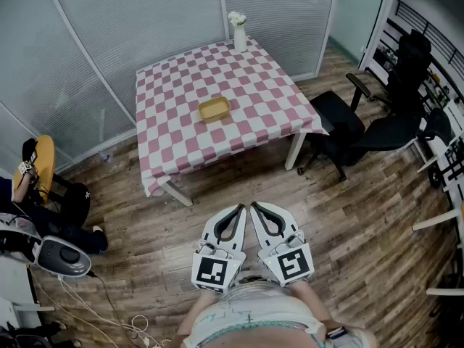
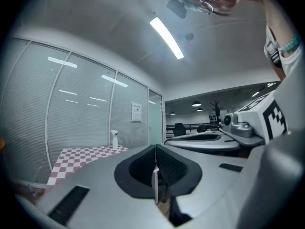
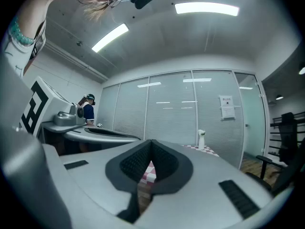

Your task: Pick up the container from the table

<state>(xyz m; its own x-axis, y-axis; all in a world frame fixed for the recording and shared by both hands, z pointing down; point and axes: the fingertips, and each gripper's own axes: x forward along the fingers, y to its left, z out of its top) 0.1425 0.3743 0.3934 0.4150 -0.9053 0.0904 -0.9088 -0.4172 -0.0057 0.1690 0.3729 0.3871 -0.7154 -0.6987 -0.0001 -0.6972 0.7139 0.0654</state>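
A shallow yellow container (image 1: 214, 109) sits near the middle of a table with a red and white checked cloth (image 1: 174, 136). Both grippers hang side by side close to the person's body, well short of the table and above the wooden floor. My left gripper (image 1: 240, 209) and my right gripper (image 1: 253, 206) both have their jaws pressed together with nothing between them. In the left gripper view the left gripper (image 2: 155, 149) points toward the table's cloth (image 2: 81, 156). The right gripper (image 3: 151, 143) shows a strip of the cloth (image 3: 148, 171) through its jaws. The container is hidden in both gripper views.
A white vase with flowers (image 1: 238, 32) stands at the table's far edge. Black office chairs (image 1: 362, 125) stand to the right of the table. A seated person (image 1: 43, 209) and cables (image 1: 109, 314) are at the left. Glass partition walls (image 1: 130, 20) close the room behind.
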